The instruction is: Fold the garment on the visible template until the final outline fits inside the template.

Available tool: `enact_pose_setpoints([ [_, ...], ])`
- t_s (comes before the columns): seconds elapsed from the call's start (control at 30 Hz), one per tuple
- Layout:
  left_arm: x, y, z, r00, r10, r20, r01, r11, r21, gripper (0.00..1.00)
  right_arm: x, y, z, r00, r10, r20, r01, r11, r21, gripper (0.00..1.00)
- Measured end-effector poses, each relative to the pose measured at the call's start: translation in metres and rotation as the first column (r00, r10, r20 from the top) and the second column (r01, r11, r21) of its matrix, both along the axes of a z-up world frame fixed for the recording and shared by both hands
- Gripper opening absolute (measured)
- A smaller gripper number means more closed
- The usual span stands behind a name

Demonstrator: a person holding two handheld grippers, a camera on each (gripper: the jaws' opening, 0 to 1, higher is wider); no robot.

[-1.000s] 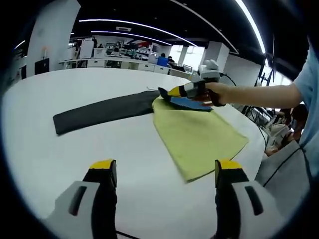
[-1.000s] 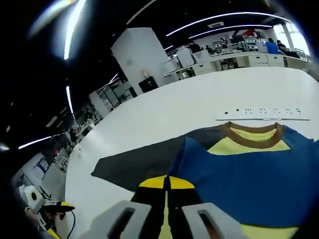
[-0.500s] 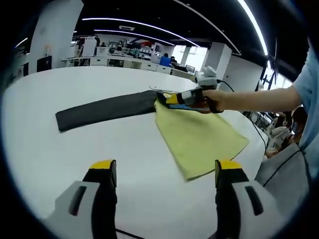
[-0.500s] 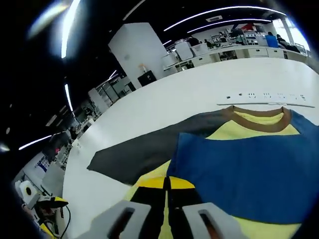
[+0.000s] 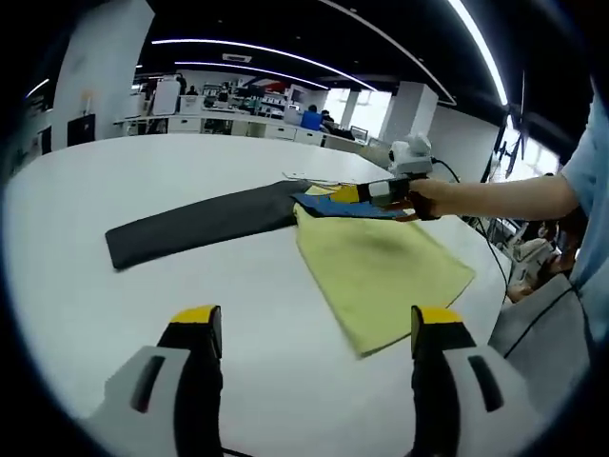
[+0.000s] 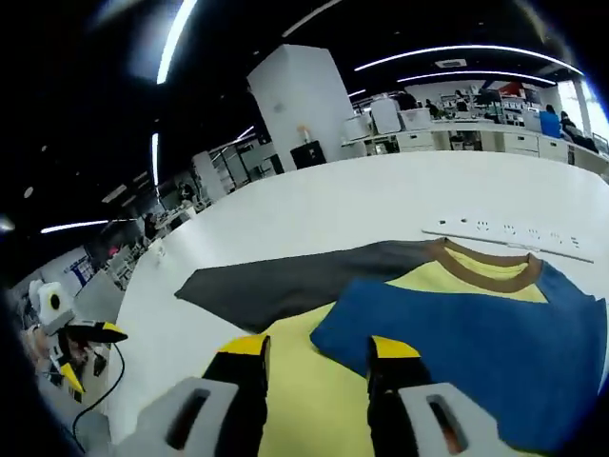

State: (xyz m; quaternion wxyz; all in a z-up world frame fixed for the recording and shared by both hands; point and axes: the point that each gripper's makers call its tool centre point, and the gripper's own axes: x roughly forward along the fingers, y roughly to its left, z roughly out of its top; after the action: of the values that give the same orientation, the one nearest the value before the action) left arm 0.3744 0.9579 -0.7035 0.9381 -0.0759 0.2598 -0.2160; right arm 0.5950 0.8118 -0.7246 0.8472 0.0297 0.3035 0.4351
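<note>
At twelve o'clock past my idle, parted left gripper (image 5: 309,333), my right gripper (image 6: 312,354) stands open over the shirt (image 6: 447,333); I'd fold the grey sleeve (image 5: 195,221) across squarely.

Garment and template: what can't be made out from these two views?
- Template: no outline can be told apart on the white table in either view.
- Garment: its right side is cut off by the edge of the right gripper view.
- Garment's collar: in the left gripper view, partly behind the right gripper, too small to read.
</note>
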Motion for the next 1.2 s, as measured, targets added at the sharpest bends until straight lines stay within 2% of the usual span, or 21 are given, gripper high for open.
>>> enact_pose_setpoints([
  [0.13, -0.001, 0.006, 0.000, 1.000, 0.011, -0.006, -0.011, 1.000, -0.012, 0.79, 0.000, -0.015, 0.001, 1.000, -0.007, 0.021, 0.007, 1.000, -0.015, 0.68],
  [0.27, 0.001, 0.013, 0.001, 1.000, 0.030, -0.003, -0.030, 0.999, -0.031, 0.79, -0.006, -0.031, 0.006, 0.999, 0.008, 0.042, -0.006, 0.999, -0.037, 0.82],
  [0.37, 0.003, 0.017, 0.000, 0.999, 0.040, -0.003, -0.040, 0.999, -0.031, 0.80, -0.010, -0.043, 0.006, 0.998, 0.014, 0.058, -0.010, 0.998, -0.061, 0.97],
  [0.47, 0.007, 0.022, 0.000, 0.999, 0.050, -0.003, -0.050, 0.998, -0.040, 0.79, -0.015, -0.058, 0.007, 0.998, 0.010, 0.062, -0.006, 0.997, -0.074, 1.00],
  [0.87, 0.022, 0.039, 0.004, 0.997, 0.073, 0.005, -0.073, 0.996, -0.051, 0.79, -0.030, -0.112, 0.010, 0.997, -0.010, 0.071, 0.020, 0.991, -0.132, 1.00],
  [1.0, 0.030, 0.051, 0.009, 0.995, 0.099, 0.011, -0.098, 0.993, -0.062, 0.78, -0.036, -0.127, 0.022, 0.997, -0.059, 0.058, 0.064, 0.995, -0.081, 1.00],
  [1.2, 0.039, 0.072, 0.011, 0.993, 0.119, 0.006, -0.119, 0.992, -0.052, 0.76, -0.049, -0.153, 0.028, 0.994, -0.082, 0.068, 0.089, 0.992, -0.091, 1.00],
])
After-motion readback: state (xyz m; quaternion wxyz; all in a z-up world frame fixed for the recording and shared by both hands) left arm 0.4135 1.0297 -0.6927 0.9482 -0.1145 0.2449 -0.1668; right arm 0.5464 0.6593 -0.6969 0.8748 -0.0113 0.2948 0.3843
